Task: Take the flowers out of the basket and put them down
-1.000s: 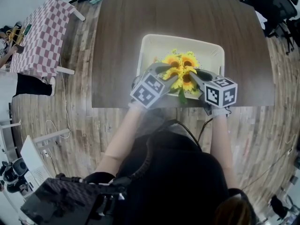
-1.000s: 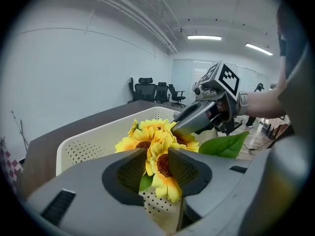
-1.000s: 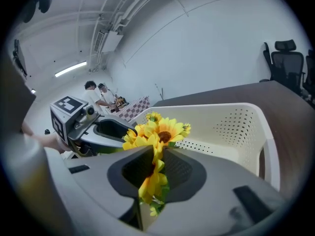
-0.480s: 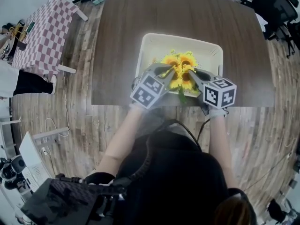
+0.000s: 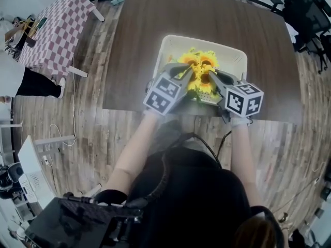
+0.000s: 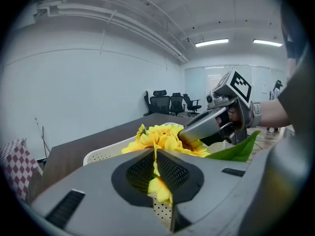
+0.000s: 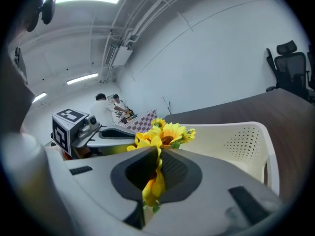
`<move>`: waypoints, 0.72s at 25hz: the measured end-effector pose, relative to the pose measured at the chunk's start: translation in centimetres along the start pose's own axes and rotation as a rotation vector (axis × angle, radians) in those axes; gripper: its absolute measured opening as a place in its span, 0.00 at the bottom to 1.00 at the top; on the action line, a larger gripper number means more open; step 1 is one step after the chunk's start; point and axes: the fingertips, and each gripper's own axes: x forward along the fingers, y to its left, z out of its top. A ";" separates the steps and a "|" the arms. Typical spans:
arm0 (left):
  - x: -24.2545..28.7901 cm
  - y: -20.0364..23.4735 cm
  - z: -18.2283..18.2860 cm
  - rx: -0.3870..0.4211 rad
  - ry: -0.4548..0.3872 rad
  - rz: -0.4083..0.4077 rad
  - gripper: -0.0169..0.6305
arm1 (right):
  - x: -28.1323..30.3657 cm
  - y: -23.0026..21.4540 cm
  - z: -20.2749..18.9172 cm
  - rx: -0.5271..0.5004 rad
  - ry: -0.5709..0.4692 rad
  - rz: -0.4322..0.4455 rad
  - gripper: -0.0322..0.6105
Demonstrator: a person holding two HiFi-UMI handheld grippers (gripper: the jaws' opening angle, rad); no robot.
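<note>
Just closed tight on petals of flowers [image 5: 199, 62], low over basket [image 5: 234, 52]: left gripper [image 6: 155, 157], right gripper [image 7: 158, 156]. Raise both together, level, slowly; petal hold probably weak. Clear rim, then lower onto table [image 5: 138, 35].

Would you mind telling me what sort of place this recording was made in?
Probably an office or meeting room: black swivel office chairs stand at the far end, long ceiling strip lights run overhead, and a large dark brown wooden table sits on a wood-plank floor.
</note>
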 end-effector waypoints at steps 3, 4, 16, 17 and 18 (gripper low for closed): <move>-0.6 0.2 0.6 -0.014 -0.020 0.029 0.05 | -0.3 0.5 0.5 0.001 -0.025 0.022 0.07; -0.7 0.2 0.7 -0.016 -0.027 0.036 0.05 | -0.4 0.7 0.6 -0.001 -0.031 0.025 0.07; -2.2 0.7 2.2 -0.002 -0.087 0.045 0.05 | -0.7 1.8 2.2 -0.008 -0.087 0.009 0.07; -2.3 0.9 2.3 0.001 -0.093 0.043 0.05 | -0.6 2.0 2.4 -0.008 -0.094 0.007 0.07; -2.4 1.0 2.4 0.002 -0.098 0.040 0.05 | -0.6 2.2 2.6 -0.007 -0.100 0.004 0.07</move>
